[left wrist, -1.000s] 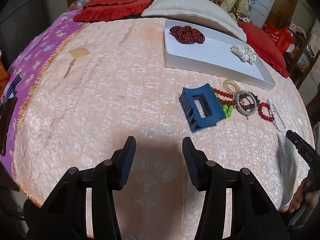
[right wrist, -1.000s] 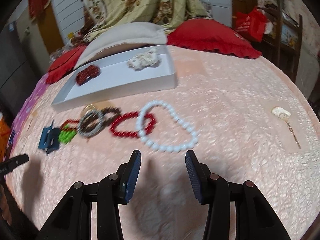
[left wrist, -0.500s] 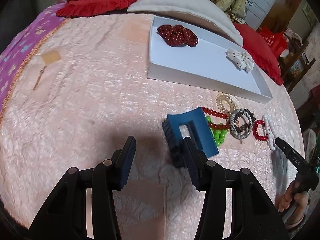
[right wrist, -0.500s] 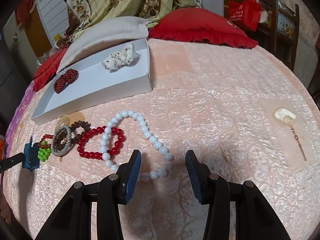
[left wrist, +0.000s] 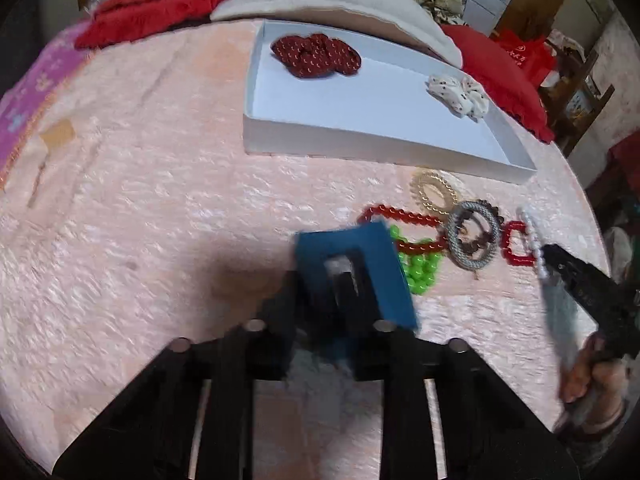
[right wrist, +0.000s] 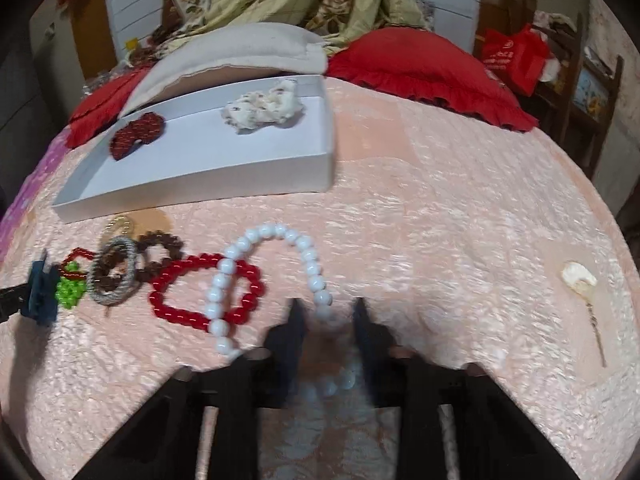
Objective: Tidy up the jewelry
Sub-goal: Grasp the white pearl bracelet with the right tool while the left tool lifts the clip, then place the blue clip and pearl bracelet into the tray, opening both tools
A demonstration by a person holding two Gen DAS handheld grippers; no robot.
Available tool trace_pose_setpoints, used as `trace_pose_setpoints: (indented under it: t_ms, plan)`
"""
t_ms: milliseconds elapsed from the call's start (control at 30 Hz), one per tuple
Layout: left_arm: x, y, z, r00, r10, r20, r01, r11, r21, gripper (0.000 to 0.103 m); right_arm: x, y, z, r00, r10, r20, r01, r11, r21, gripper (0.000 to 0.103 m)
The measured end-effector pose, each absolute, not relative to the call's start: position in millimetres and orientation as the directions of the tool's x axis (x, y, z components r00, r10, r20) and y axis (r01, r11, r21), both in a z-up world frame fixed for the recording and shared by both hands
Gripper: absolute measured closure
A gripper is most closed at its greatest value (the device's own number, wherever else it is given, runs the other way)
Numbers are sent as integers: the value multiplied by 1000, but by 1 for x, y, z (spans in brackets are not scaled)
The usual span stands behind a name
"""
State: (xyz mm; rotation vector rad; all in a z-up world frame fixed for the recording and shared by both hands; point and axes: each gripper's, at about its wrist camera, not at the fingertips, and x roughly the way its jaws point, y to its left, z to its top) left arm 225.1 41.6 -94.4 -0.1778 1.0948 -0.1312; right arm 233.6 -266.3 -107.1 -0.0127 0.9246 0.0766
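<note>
My left gripper (left wrist: 320, 312) has its fingers on either side of a blue hair claw clip (left wrist: 356, 268) on the pink bedspread; the frame is blurred. My right gripper (right wrist: 326, 320) is open, its fingers straddling the near end of a white bead necklace (right wrist: 260, 236). Beside it lie a red bead bracelet (right wrist: 180, 312), a grey ring (right wrist: 114, 276), green beads (right wrist: 72, 290) and a dark red bead string (left wrist: 400, 214). A white tray (left wrist: 360, 140) holds a maroon scrunchie (left wrist: 316, 56) and a white scrunchie (left wrist: 460, 92).
Red pillows (right wrist: 420, 64) and a cream pillow (right wrist: 240, 52) lie behind the tray. A pale hairpin (right wrist: 580, 280) lies on the right of the bedspread. A clear coil hair tie (left wrist: 434, 190) sits near the tray's front wall. The right gripper shows in the left wrist view (left wrist: 580, 280).
Both grippers moved forward and down. The left fingers have narrowed around the blue claw clip. The right fingers have narrowed and reached the white necklace's near end.
</note>
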Motion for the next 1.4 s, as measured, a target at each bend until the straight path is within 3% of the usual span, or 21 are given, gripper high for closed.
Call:
trace_pose_setpoints:
  t_ms: [200,733,1033,1400]
  plan:
    - [211,37,-74,480,-205,-853,48,977,-208,91,228,-259,-95,607,81,-791,-87,996,36,94]
    - [179,59,6,574,-216,-790,79,975,-209,91,193,-253,16,728,167,-665,-119,986,118,94]
    - [235,63,10,572,-148,-807,56,988,-142,91,221,-229,54,743,182,-644,-169,982,83,94]
    - [335,41,-18,524,-213,-825,77,976,-203,91,312,-161,55,723,115,-681,-225,971,-76,94]
